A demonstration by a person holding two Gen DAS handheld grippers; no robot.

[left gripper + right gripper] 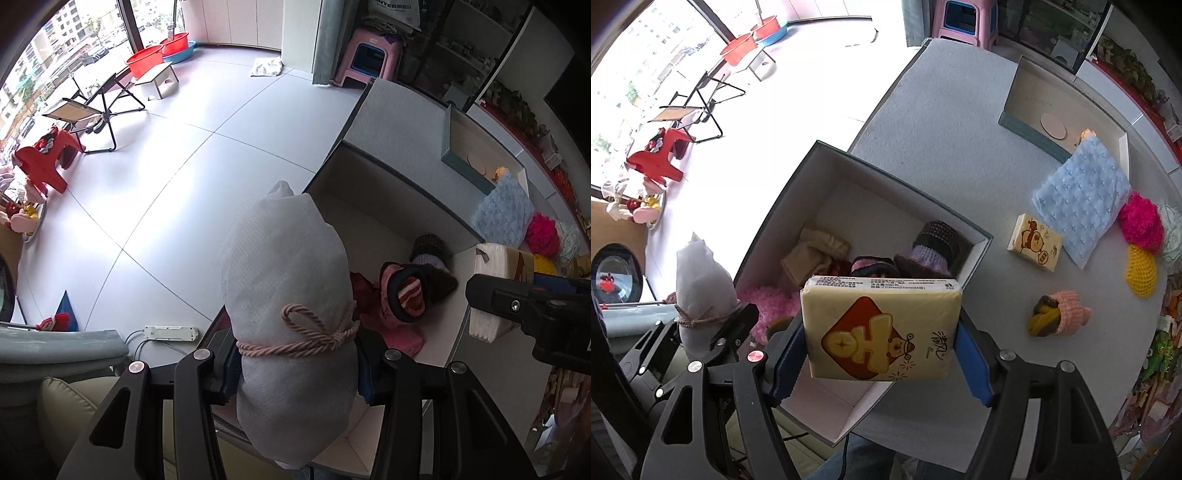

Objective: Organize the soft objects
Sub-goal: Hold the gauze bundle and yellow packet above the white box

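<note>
A: What have your fingers got?

B: Your left gripper (295, 373) clamps a white non-woven pouch tied with pink cord (291, 288), hanging at the near left edge of the open grey cardboard box (798, 177). Your right gripper (879, 354) squeezes a yellow tissue pack (881, 328) above that box's near end.

A: And beyond the box?

B: On your desk (942, 122), to the box's right, lie a second yellow tissue pack (1035, 248) and a blue quilted cloth (1082, 203).

Background: folding chair (98, 107) beside a red stool (46, 158); red basins (146, 59) by the window; pink stool (367, 55); power strip (171, 332) on the floor.
</note>
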